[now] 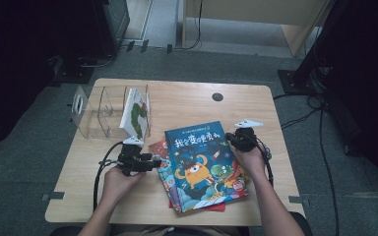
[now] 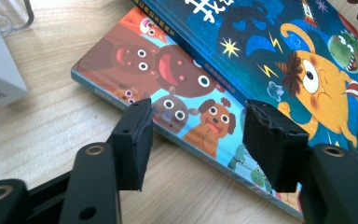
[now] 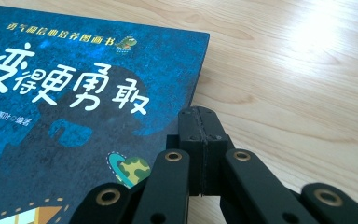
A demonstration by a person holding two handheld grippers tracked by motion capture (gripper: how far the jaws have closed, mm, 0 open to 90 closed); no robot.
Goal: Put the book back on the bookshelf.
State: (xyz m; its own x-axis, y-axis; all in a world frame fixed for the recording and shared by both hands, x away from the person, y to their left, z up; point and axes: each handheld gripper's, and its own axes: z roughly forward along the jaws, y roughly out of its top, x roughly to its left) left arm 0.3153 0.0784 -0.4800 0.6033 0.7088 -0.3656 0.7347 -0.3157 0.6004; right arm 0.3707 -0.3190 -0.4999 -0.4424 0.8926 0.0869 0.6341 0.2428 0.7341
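The left gripper (image 2: 196,144) has its jaws spread, empty, just short of the edge of the lower book (image 2: 168,93); that book's corner of cartoon faces lies straight ahead between them. The blue book (image 3: 74,107) lies on top of it. The right gripper (image 3: 200,135) has its jaws pressed together on nothing, their tips at the blue book's right edge, over the wooden table (image 3: 298,84).
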